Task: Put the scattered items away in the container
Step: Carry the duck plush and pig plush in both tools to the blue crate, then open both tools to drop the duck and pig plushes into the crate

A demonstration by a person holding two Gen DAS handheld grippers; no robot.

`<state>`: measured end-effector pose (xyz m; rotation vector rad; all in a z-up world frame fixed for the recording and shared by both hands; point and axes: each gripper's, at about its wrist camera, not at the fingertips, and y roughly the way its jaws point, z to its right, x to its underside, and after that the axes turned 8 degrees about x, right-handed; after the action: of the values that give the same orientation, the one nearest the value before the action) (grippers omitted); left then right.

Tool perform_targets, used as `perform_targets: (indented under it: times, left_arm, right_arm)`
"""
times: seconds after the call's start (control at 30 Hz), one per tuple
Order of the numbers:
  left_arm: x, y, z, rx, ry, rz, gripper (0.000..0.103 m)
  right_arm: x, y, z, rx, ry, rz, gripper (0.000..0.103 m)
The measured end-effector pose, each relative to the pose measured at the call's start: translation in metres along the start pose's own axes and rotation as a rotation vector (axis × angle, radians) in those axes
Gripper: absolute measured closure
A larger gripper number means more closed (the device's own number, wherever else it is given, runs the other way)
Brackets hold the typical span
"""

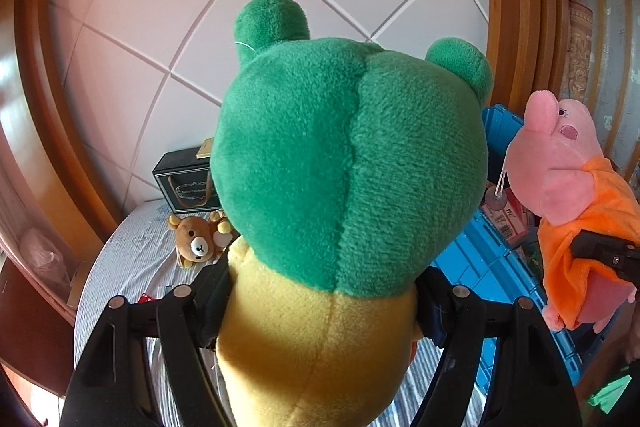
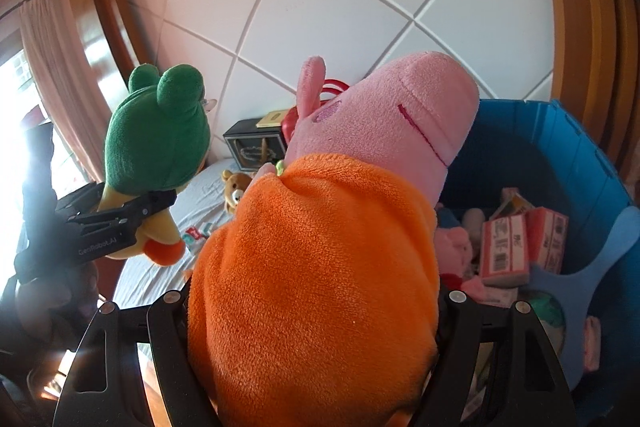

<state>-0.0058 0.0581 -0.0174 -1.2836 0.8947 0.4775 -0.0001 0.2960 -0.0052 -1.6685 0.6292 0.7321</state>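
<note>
The blue container (image 2: 576, 155), right of the right tool (image 2: 316, 301), already holds cartons and small toys; the pink pig plush (image 2: 320, 227) sits clamped in that tool, the green frog plush (image 1: 344, 167) clamped in the left tool (image 1: 320, 291); ahead on the bed (image 1: 136, 259) the small brown bear (image 1: 198, 241) remains.

Both tongs are raised side by side, left tongs (image 1: 322, 291) and right tongs (image 2: 314, 297) each clamped on something.
</note>
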Motion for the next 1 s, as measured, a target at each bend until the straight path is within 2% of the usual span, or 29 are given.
perform_targets:
  times: [0.43, 1.0]
  left_arm:
    - [-0.039, 0.037, 0.102, 0.12, 0.13, -0.012, 0.028]
    - [-0.104, 0.097, 0.182, 0.221, 0.282, -0.016, 0.028]
  right_arm:
    - [0.007, -0.022, 0.09, 0.09, 0.092, 0.015, 0.025]
    - [0.025, -0.024, 0.16, 0.163, 0.191, -0.02, 0.025]
